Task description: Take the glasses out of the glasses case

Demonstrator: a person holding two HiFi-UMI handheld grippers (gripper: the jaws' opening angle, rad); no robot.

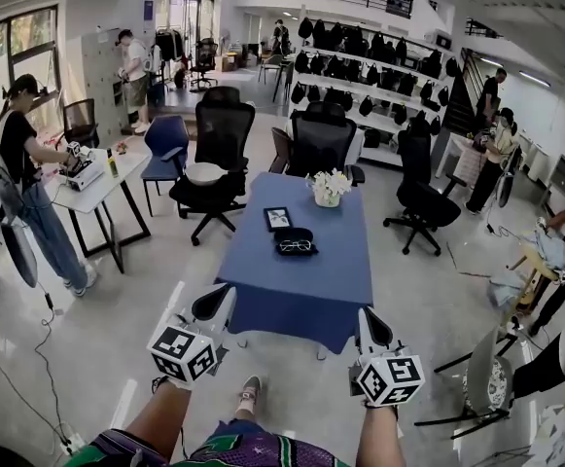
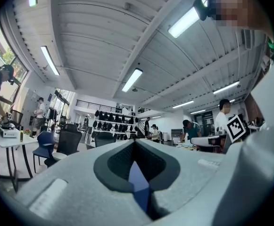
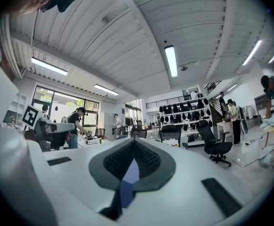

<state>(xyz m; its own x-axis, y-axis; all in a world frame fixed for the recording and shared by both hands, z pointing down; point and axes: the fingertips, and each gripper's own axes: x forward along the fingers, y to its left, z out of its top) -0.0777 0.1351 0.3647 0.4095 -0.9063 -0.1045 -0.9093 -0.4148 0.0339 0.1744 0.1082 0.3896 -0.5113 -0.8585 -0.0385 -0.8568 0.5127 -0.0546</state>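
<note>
A black glasses case [image 1: 295, 242] lies open on the blue table [image 1: 301, 285], with a pair of glasses [image 1: 296, 245] resting in it. Both grippers hang well short of the table's near edge, apart from the case. My left gripper [image 1: 214, 304] is at the lower left with its jaws together and nothing held. My right gripper [image 1: 371, 327] is at the lower right, also shut and empty. In the left gripper view the gripper [image 2: 135, 169] shows only a thin sliver of blue table between its pads. The right gripper view shows the same for that gripper [image 3: 128, 172].
A small framed picture [image 1: 278, 218] and a vase of white flowers [image 1: 328, 188] stand behind the case. Black office chairs [image 1: 222, 134] ring the table's far side. A white side table [image 1: 92, 188] and a person [image 1: 24, 178] are at the left. Other people stand at the right.
</note>
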